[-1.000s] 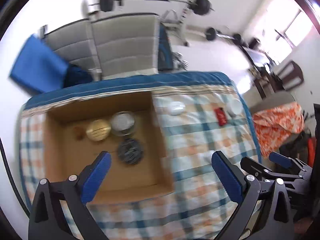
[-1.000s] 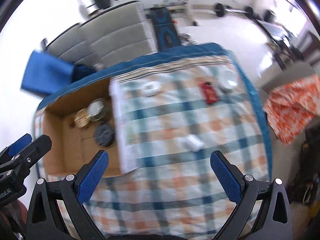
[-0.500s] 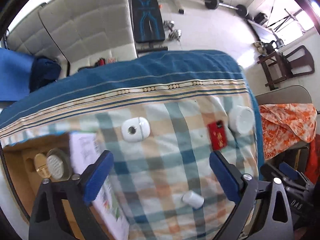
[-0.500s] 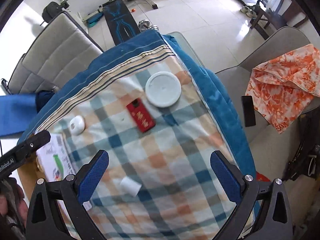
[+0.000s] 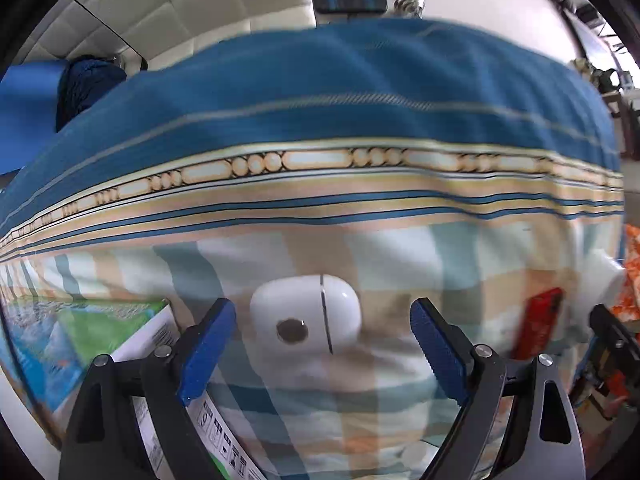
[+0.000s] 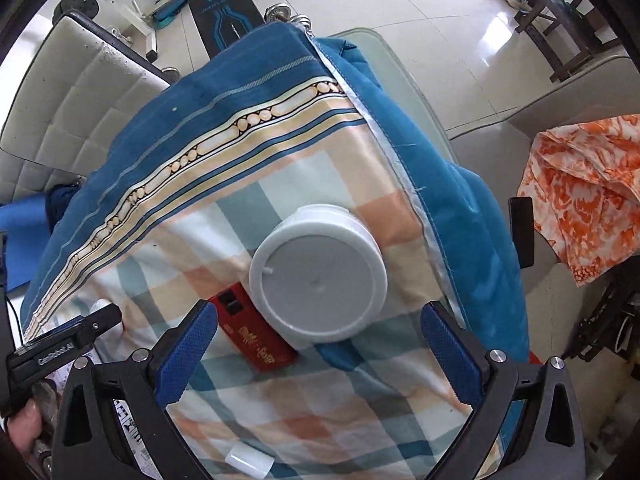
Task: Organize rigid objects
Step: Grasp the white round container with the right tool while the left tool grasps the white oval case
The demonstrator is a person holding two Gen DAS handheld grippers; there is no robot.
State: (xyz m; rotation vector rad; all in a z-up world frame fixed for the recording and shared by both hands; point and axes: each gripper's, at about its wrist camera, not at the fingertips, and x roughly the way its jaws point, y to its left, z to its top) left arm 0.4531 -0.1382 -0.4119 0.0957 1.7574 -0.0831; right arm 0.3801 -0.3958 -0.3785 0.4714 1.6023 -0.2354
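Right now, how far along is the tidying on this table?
Nothing shows as put away here. In hand: the left gripper, jaws open, frames the white earbud case; the right gripper, also open, frames the round white container. Still loose: the red box and small white cylinder.

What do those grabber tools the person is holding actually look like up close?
Each hand-held gripper, left and right, is a black angular frame with silver bolts and two fingers faced in ridged blue rubber pads. Seen from the right wrist camera, the left one's black body carries small white lettering. No cables are visible.
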